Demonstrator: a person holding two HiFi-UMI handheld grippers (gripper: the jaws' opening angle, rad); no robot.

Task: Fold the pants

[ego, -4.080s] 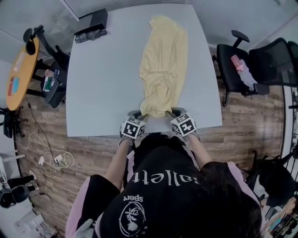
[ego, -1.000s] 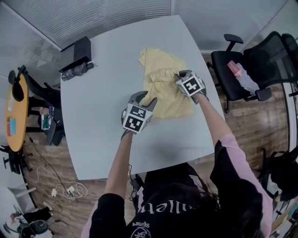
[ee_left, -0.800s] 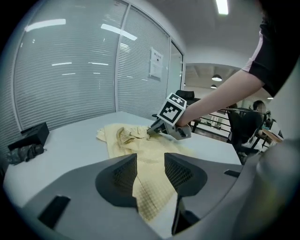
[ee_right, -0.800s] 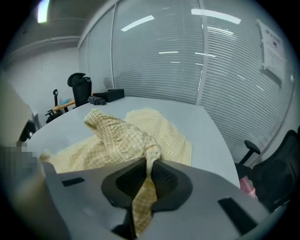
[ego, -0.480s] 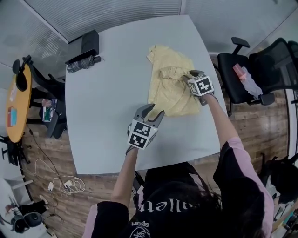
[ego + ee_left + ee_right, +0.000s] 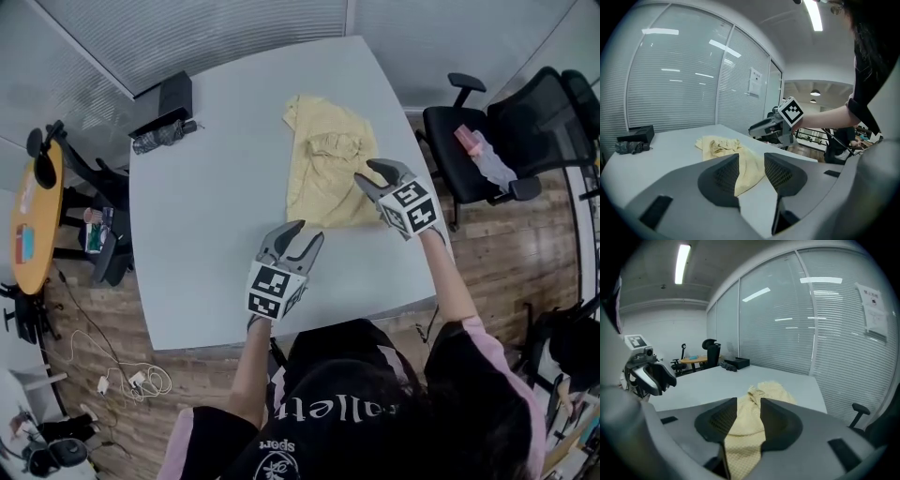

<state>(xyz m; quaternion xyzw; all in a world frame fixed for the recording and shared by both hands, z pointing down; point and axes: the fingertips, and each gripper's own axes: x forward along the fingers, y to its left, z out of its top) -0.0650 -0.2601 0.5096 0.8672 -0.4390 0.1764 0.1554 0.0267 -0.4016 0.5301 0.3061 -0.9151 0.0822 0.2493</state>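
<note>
While the next fold waits: tabletop (image 6: 206,187), grey; pants (image 6: 328,178), yellow, doubled over at its far right, top layer rumpled. Left gripper (image 6: 302,232), right gripper (image 6: 367,174): jaws apart, empty, near the cloth's near edge. Advised: pinch both near corners evenly and lift them together.

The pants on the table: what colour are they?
The pants are pale yellow, seen best in the head view.

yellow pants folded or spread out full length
Folded: the yellow pants lie doubled over in a short, layered stack on the table, with the bunched waistband resting on top.
</note>
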